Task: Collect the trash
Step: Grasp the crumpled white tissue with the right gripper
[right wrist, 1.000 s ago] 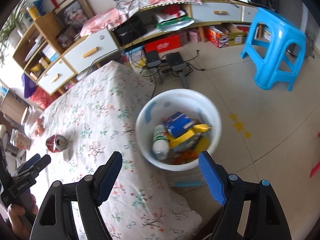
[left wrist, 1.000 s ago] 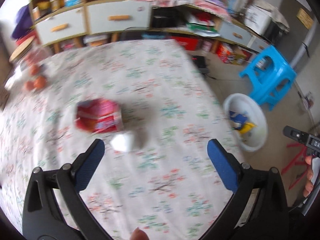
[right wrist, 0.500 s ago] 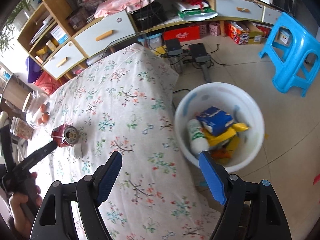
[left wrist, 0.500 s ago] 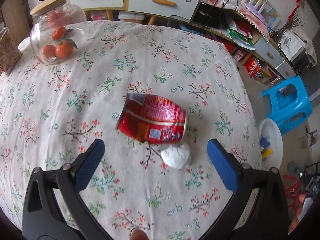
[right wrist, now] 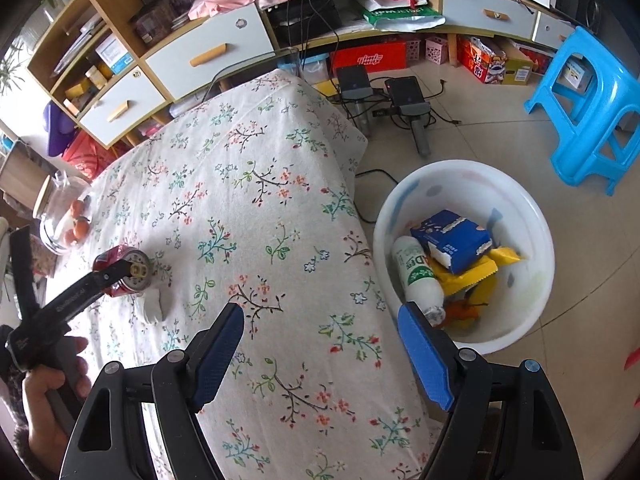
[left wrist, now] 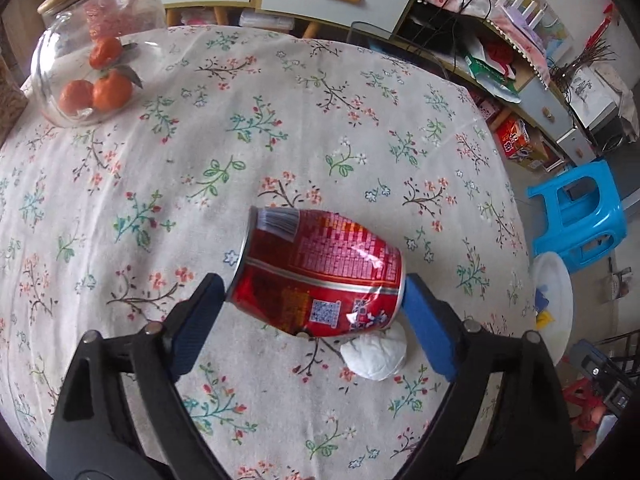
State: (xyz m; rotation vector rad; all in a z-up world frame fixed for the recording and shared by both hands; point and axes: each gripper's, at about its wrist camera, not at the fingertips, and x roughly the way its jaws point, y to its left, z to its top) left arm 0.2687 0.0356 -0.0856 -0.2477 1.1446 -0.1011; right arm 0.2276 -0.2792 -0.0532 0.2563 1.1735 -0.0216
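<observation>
Tablecloth [left wrist: 280,128]; tissue [left wrist: 376,354] half behind can [left wrist: 320,276]

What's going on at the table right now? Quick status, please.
Left gripper just closing around the red can, lying on its side. Right gripper open, empty, over the table edge. White wad touching the can. White bin waiting on the floor.

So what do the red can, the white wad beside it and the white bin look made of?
Red can: thin printed metal, glossy, with a silvery rim. White wad: crumpled tissue or paper, matte and creased. White bin: smooth, likely plastic, slightly shiny.
</observation>
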